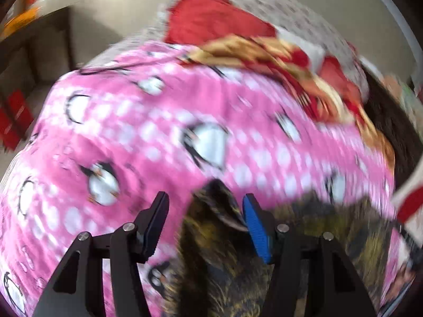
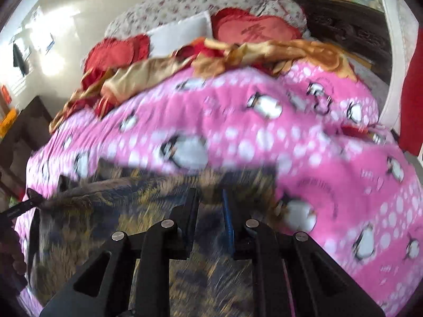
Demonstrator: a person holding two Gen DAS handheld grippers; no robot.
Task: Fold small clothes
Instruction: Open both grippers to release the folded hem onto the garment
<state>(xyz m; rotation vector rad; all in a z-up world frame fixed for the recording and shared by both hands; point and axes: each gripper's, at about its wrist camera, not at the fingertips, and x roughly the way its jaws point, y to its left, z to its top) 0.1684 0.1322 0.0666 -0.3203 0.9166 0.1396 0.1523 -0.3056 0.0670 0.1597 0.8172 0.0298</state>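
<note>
A dark fleecy garment [image 1: 219,251] with a brown, gold and blue pattern lies on the pink penguin blanket [image 1: 164,121]. My left gripper [image 1: 205,204] hangs over its peaked corner with the jaws wide apart. The corner stands between them close to the blue pad [image 1: 255,227], and the black pad is over bare blanket, so neither presses on it. In the right wrist view the garment [image 2: 137,203] spreads under my right gripper [image 2: 210,199]. Its jaws are narrow with the fabric between them. The left gripper's black tip [image 2: 31,196] shows at that view's left edge by the garment's corner.
Behind the blanket [image 2: 304,142] lie a crumpled gold and red cloth [image 2: 238,52], red cushions [image 2: 253,29] and a flowered pillow [image 2: 185,2]. A dark carved headboard [image 2: 349,29] stands at the right. Dark furniture [image 1: 39,60] sits beyond the bed's left edge.
</note>
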